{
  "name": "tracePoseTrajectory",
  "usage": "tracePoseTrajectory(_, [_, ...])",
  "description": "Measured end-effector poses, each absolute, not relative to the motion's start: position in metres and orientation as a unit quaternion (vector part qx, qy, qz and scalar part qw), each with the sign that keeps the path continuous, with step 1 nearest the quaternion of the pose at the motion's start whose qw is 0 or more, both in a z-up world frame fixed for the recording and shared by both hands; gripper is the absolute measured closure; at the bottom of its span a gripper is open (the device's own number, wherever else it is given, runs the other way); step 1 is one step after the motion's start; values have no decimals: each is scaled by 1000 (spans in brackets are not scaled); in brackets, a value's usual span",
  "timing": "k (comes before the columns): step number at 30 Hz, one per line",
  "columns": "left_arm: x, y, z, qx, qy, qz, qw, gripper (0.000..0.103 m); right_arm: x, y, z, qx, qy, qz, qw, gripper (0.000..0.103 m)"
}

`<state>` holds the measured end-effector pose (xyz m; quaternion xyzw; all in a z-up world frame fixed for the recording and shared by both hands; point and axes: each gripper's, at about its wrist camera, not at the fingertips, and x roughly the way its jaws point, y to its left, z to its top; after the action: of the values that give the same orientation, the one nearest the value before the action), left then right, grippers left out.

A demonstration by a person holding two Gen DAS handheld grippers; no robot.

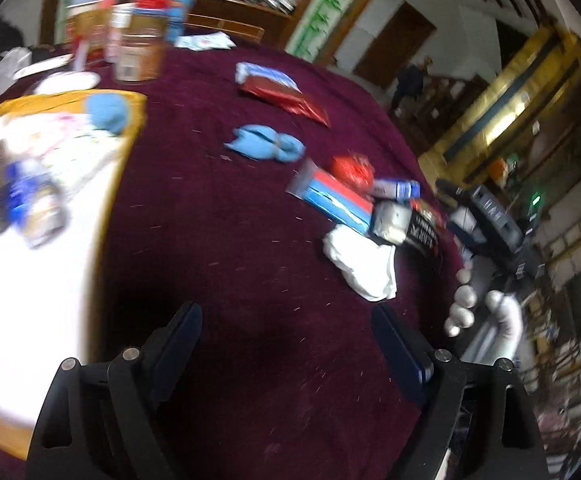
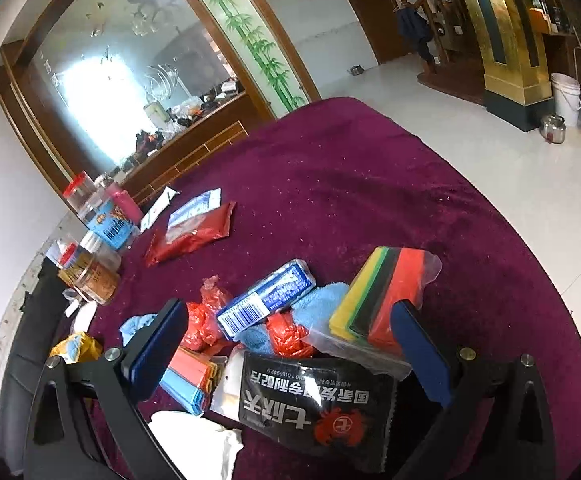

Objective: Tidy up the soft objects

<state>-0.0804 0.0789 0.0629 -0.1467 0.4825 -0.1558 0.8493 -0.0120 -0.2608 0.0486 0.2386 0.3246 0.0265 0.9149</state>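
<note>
**Both grippers spread wide over a cluttered maroon cloth, nothing in hand**

The left gripper (image 1: 286,344) hangs with its fingers spread wide over bare maroon tablecloth (image 1: 218,240); nothing lies between them. Ahead of its fingertips and a little to their right sits a crumpled white cloth (image 1: 360,264), and farther ahead a rolled light-blue cloth (image 1: 266,146). Both look light, limp and easily squashed, so a pinch across the bunched middle should hold better than one at a loose edge.

The right gripper (image 2: 298,344) is also spread wide, hovering above a heap. Between its fingers lie a black printed packet (image 2: 314,404), red mesh bundles (image 2: 206,316), a blue-and-white pack (image 2: 266,300) and a blue towel (image 2: 318,304); a pack of coloured sponges (image 2: 382,292) lies against its right finger. I cannot tell whether the pads touch anything. The sponges should be springy and light, but their plastic wrap is likely slippery.

The left view is smeared by motion: the items on the white-and-yellow surface (image 1: 30,280) beyond the left finger are unreadable. The blue towel is mostly buried.
</note>
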Motion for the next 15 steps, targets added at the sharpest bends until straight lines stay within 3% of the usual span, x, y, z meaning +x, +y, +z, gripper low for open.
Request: tracePoseTrajectory(15, [-22, -28, 21, -29, 496, -169, 851, 14, -12, -304, 39, 337, 325, 18, 883, 2])
